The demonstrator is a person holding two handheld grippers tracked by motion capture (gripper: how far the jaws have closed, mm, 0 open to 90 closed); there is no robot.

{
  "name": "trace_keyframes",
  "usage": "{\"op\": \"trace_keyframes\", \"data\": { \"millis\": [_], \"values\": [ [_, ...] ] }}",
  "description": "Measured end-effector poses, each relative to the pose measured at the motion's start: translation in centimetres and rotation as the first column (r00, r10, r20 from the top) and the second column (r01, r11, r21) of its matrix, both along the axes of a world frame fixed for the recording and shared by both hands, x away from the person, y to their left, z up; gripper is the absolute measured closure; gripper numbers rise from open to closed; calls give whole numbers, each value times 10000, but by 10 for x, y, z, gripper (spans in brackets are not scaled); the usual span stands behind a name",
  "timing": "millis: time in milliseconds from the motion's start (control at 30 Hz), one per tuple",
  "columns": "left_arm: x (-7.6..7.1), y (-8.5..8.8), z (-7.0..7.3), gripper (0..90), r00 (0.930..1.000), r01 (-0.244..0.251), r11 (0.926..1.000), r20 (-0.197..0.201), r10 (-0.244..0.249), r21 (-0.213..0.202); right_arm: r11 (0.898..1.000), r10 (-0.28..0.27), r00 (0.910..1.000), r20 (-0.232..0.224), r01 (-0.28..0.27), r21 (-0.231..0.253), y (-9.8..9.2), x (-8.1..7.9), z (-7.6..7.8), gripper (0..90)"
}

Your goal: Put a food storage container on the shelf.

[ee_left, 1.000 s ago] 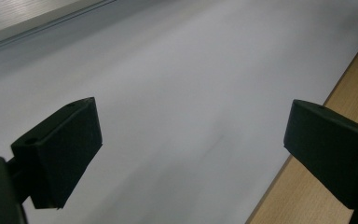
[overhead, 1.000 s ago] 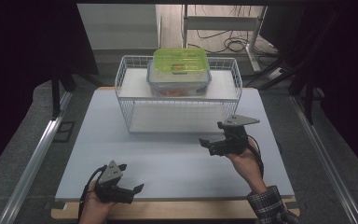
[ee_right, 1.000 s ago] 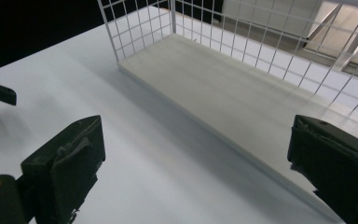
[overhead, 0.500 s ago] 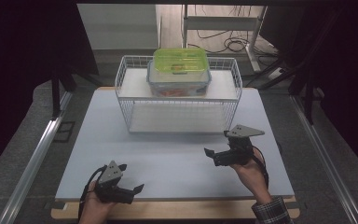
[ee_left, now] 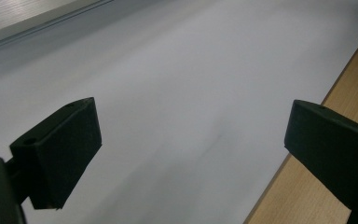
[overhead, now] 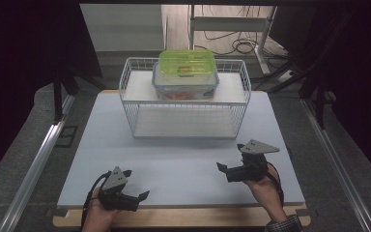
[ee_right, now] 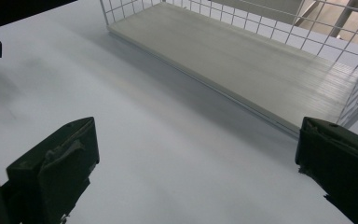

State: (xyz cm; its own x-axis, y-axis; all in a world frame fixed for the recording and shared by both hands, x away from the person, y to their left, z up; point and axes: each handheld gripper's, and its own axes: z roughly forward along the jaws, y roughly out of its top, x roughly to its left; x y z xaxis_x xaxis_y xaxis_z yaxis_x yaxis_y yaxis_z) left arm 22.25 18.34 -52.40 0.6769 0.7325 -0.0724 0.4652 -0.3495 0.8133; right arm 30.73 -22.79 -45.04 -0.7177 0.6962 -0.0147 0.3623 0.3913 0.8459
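The clear plastic box with a lime-green lid (overhead: 187, 72) sits on the upper shelf of the white wire rack (overhead: 130, 99) at the far side of my pale grey desk (overhead: 183, 164); I can read no label on it. My right tool (overhead: 228, 170) hovers near right, jaws spread, empty. My left tool (overhead: 137, 198) rests at the near edge, spread too.

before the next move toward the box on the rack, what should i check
1. Right claw open and holding nothing: ok.
2. Left claw open and holding nothing: ok.
3. Box sits level on the rack's top shelf: ok.
4. Green lid in place on the box: ok; whether it is latched: cannot tell.
5. Bare mat between the claws and the rack: ok.
6. Rack's lower shelf free of things: ok.
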Motion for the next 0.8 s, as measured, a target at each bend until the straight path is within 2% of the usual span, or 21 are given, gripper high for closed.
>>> {"op": "trace_keyframes", "data": {
  "millis": [200, 800],
  "values": [
    [0, 0, 0, 38, 10000, 8, 10000, 0, -8, 5, 9998, -10, 10000, 85, 11, -180, -3, -8, -9, 0],
    [1, -1, -1, 36, 10000, 38, 10000, -61, -38, 25, 9987, -113, 9992, -372, 95, -503, -13, -21, -36, 0]
  ]
}}
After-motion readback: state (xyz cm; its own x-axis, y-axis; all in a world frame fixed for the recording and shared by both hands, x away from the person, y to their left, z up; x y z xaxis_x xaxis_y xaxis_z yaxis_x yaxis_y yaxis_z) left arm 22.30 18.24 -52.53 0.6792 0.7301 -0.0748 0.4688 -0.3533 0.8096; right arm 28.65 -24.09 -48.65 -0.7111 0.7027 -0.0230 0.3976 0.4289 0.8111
